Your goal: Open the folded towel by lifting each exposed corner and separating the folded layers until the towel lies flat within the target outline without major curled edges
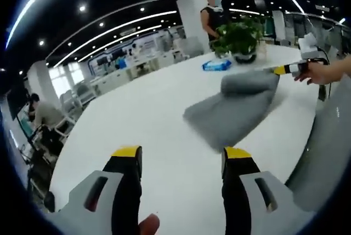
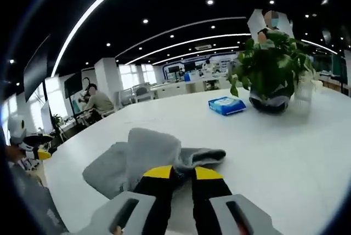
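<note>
Your left tool (image 1: 180, 157) hovers low over the wide white table (image 1: 137, 120), its two yellow-tipped black jaws released and spread well apart with nothing between them. In the left gripper view, the soft grey folded towel (image 1: 236, 109) lies on the table at about one o'clock from those jaws, near but apart from them. Its far end is lifted into a rounded hump, and your right tool (image 1: 282, 70) meets that end from three o'clock, your hand (image 1: 323, 73) behind it.

In the right gripper view, your right tool (image 2: 182, 172) is clenched on a fold of the towel (image 2: 148, 155) at its near edge, the yellow tips pressed together with cloth bunched just ahead at twelve o'clock. The raised layer curls back over the flat part.

Judging by the slump, the towel is light, limp and unlikely to slip; it will drape and drag instead of holding a shape. Take a free corner of the lower layer with the left tool, pinching thin cloth only.

Farther off at one o'clock stand a leafy green potted plant (image 2: 271, 73) and a blue packet of wipes (image 2: 226, 104).
</note>
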